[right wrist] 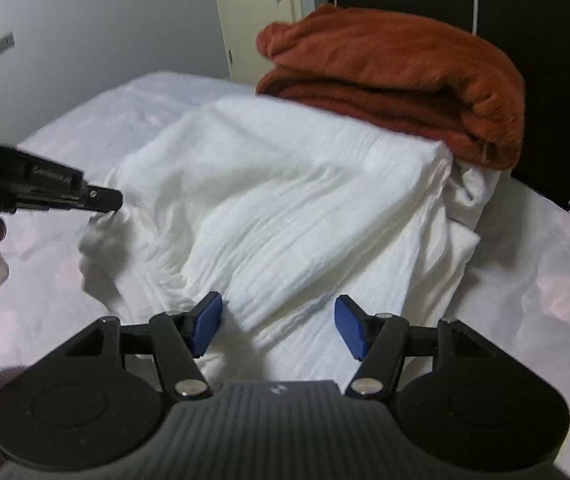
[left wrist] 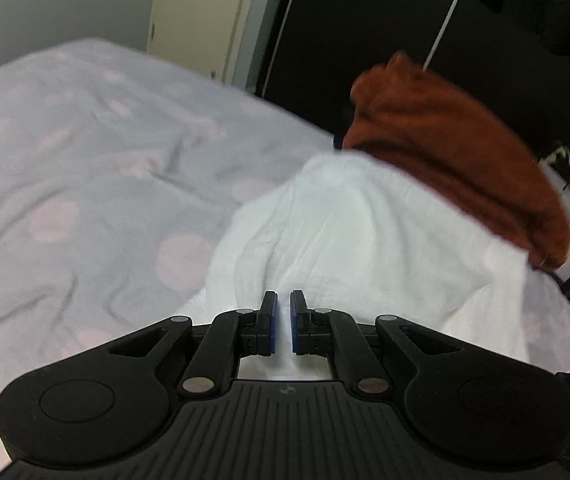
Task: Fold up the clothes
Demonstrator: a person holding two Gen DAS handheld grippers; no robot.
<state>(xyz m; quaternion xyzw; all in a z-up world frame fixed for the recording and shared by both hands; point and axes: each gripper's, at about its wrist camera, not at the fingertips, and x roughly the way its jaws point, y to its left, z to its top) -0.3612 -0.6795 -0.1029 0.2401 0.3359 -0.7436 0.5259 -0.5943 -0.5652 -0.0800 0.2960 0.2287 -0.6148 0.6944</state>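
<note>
Left gripper point(right wrist: 115, 206) pinches the crumpled white ribbed cotton garment point(right wrist: 285, 216) near the bed's point(left wrist: 65, 140) far edge; right gripper point(right wrist: 279, 322), fingers apart, should take the near hem squarely.

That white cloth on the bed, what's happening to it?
A person is folding the white ribbed cloth on a bed with a pale pink-dotted sheet, using a hand-held gripper in each hand. The left hand-held gripper is shut, its tip at the cloth's bunched left edge. The right hand-held gripper is open over the near corner, gripping nothing. A folded rust-orange fuzzy blanket lies behind the cloth.
</note>
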